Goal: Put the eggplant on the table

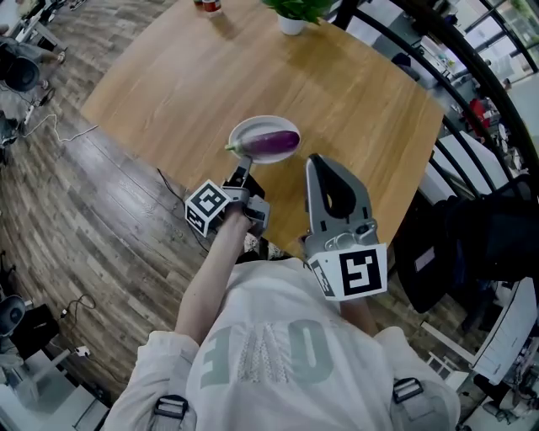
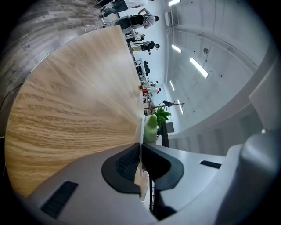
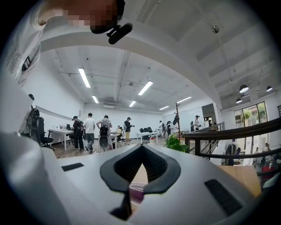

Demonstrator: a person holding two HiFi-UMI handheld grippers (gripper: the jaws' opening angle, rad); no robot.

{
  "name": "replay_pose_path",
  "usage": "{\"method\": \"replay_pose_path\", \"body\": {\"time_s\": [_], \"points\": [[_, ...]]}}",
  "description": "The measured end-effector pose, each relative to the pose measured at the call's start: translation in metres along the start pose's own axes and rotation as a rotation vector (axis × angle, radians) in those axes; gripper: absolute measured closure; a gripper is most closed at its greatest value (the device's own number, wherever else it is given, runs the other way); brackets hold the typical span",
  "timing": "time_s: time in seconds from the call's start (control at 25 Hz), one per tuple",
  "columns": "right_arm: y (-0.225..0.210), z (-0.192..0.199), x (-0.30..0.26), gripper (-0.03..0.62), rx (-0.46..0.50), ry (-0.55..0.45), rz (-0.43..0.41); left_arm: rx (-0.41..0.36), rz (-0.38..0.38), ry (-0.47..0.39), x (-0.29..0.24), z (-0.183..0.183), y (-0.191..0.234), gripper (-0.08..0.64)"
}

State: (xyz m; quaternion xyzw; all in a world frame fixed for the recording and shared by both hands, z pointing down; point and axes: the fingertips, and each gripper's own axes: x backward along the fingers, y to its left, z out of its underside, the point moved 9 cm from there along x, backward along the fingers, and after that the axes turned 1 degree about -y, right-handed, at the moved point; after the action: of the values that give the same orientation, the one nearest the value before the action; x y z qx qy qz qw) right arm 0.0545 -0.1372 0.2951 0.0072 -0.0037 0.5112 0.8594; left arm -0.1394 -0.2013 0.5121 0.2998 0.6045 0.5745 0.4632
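Note:
A purple eggplant (image 1: 274, 142) with a green stem lies in a white plate (image 1: 253, 126) near the front edge of the round wooden table (image 1: 210, 76). My left gripper (image 1: 242, 172) is shut on the plate's near rim. In the left gripper view the rim (image 2: 138, 173) shows edge-on between the jaws of that gripper (image 2: 141, 147), with the green stem (image 2: 150, 128) just beyond. Whether the plate rests on the table I cannot tell. My right gripper (image 1: 314, 160) is shut and holds nothing, just right of the plate; from this right gripper (image 3: 141, 147) a bit of purple eggplant (image 3: 137, 192) shows below.
A potted plant (image 1: 295, 10) and a red item (image 1: 208, 5) stand at the table's far edge. A black railing (image 1: 472, 76) runs along the right, with a dark bag (image 1: 472, 244) beside it. Cables (image 1: 50, 126) lie on the wood floor at the left. People (image 3: 90, 129) stand far off.

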Motion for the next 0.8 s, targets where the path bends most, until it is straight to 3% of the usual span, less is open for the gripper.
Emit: {"method": "replay_pose_path", "body": {"time_s": [0.8], "points": [[-0.01, 0.005, -0.002, 0.575, 0.022, 0.037, 0.002, 0.003, -0.06, 0.029, -0.034, 0.0, 0.044, 0.541]]}}
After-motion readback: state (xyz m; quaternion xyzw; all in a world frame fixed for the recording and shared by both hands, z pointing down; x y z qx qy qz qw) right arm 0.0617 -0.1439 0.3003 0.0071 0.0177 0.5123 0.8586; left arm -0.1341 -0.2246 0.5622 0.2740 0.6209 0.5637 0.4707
